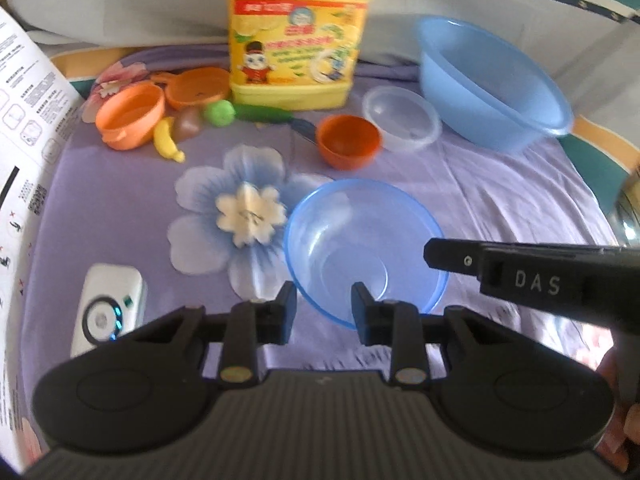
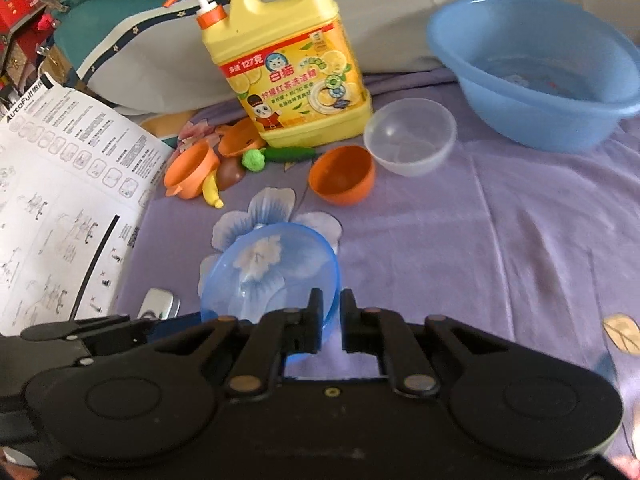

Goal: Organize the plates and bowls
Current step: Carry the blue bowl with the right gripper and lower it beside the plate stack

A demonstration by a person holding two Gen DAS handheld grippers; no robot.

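Observation:
A clear blue plastic bowl is held tilted above the purple flowered sheet. My right gripper is shut on the bowl's near rim. In the left wrist view one right finger reaches the bowl's right edge. My left gripper has its jaws narrowed around the rim on the other side, and the blue wall shows between them. One left finger lies at the lower left in the right wrist view. An orange bowl and a clear bowl stand further back.
A large blue basin sits at the back right. A yellow detergent jug stands at the back centre, with an orange toy pot and toy food beside it. A printed instruction sheet and a white device lie to the left.

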